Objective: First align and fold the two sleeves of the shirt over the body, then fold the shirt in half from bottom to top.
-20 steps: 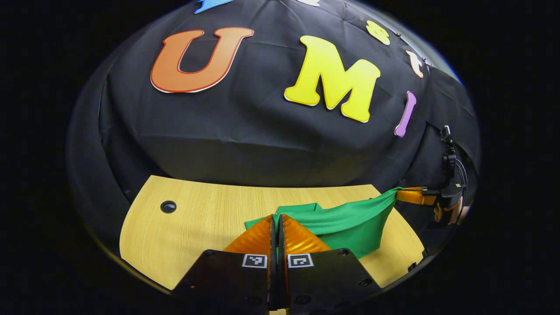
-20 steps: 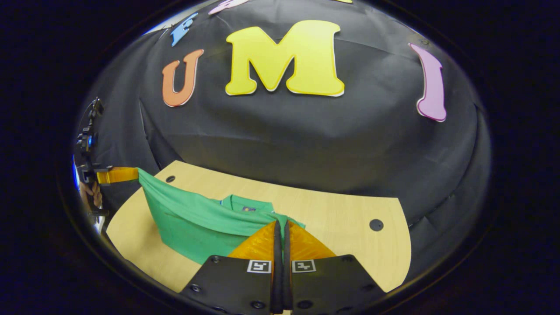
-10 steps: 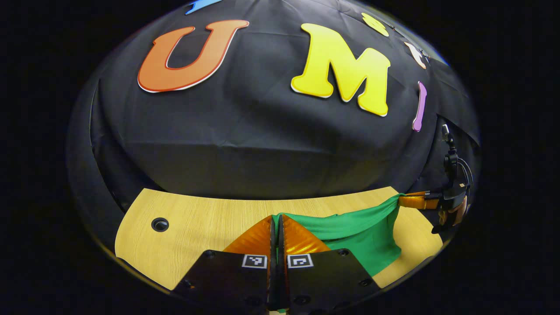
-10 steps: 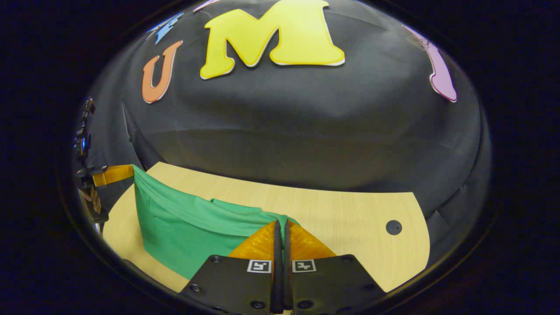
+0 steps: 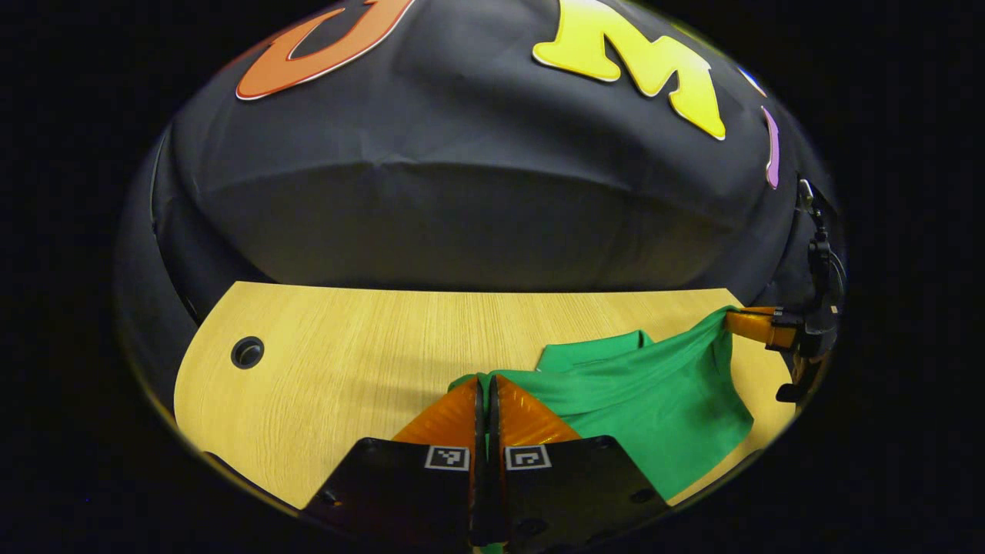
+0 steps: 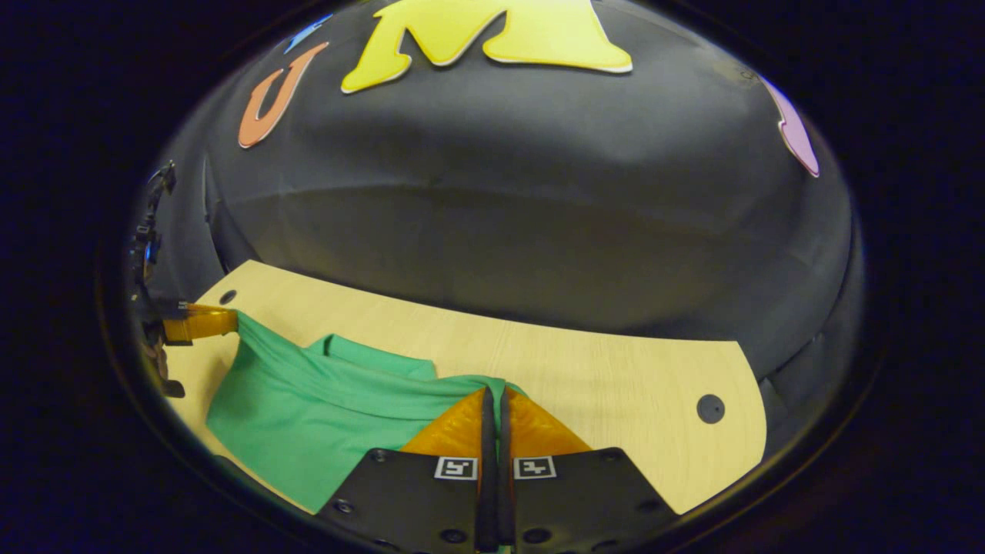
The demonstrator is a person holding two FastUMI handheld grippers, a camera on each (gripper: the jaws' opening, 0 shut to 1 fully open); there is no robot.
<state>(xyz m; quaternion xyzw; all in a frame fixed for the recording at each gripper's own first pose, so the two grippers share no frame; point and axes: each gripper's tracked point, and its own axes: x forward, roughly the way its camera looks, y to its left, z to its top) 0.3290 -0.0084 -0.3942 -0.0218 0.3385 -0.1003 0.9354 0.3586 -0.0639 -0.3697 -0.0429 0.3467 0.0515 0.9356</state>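
Here, in the left gripper view, the left tongs (image 5: 484, 388) are pressed together on a corner of the green shirt (image 5: 654, 400), with cloth caught between both fingers at the tips. The shirt spreads from that corner to the right across the wooden worktop (image 5: 354, 346); its far portion lies on the surface, while the gripped edge runs as a raised band toward the right tongs (image 5: 731, 319) at the right border of the view. Those tongs pinch the opposite corner of the same edge. A round grommet hole (image 5: 247, 352) sits in the worktop at the left, well apart from the shirt. In the right gripper view, the right tongs (image 6: 492, 394) are likewise closed on a shirt (image 6: 308, 415) corner, cloth bunched at the fingertips. The garment extends to the left over the worktop (image 6: 600, 392), and the held edge leads up to the left tongs (image 6: 231, 319), closed on the other corner near the left border. A grommet hole (image 6: 709, 408) lies at the right, well apart from the cloth.
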